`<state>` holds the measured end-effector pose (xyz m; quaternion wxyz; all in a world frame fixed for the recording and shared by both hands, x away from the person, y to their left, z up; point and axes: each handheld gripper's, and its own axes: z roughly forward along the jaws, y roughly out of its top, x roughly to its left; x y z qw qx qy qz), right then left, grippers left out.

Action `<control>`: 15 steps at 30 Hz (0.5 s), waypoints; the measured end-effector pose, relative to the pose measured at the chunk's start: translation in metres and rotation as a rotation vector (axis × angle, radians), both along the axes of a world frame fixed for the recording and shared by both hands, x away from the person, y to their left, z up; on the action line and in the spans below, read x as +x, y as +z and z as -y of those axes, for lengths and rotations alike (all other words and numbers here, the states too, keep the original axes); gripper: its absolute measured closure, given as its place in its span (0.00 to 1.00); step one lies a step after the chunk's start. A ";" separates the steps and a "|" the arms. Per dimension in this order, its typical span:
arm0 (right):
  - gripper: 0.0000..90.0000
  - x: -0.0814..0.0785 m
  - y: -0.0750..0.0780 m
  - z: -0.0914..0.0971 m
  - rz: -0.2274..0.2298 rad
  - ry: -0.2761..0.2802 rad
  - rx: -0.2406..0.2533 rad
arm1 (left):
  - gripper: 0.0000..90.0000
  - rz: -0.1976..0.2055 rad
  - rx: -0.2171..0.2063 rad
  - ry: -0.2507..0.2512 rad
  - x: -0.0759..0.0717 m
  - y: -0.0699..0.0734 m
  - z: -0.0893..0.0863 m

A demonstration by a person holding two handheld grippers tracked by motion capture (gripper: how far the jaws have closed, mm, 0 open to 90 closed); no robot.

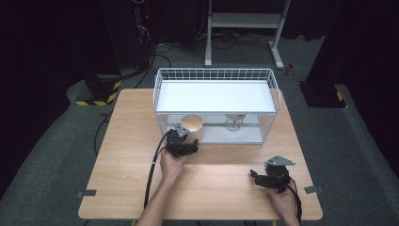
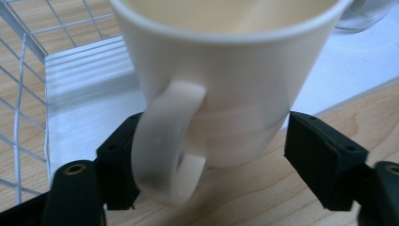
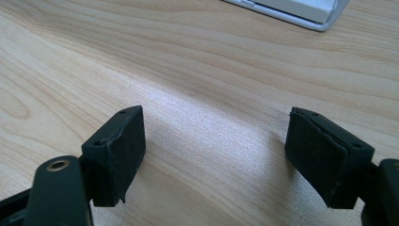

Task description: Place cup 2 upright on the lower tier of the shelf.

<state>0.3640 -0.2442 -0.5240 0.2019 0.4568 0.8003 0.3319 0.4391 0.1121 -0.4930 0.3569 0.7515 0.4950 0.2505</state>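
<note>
Left gripper view: the left gripper (image 2: 211, 155) is framing a cream mug (image 2: 226, 80), whose lower body and handle (image 2: 164, 146) are sitting between the two jaws.
Left jaws: they are standing partly spread; the handle is overlapping the left-hand pad, the right-hand pad is standing just clear of the mug wall, so no grip is showing.
Mug place: it is resting at the front edge of the white wire basket (image 1: 160, 89), on the wooden table (image 1: 127, 155).
Right gripper (image 3: 214, 160): its jaws are standing spread over bare wood, nothing between them.
Glass (image 1: 234, 121): it is standing inside the basket, beyond the mug.
</note>
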 end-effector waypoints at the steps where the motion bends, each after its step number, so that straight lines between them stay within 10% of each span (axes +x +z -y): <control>1: 0.23 0.000 0.000 0.000 0.000 0.000 0.000 | 0.30 0.003 0.000 0.007 0.002 -0.002 0.001; 15: 0.23 0.000 0.000 0.000 -0.001 -0.001 0.000 | 0.43 -0.008 0.047 0.030 0.016 -0.001 0.004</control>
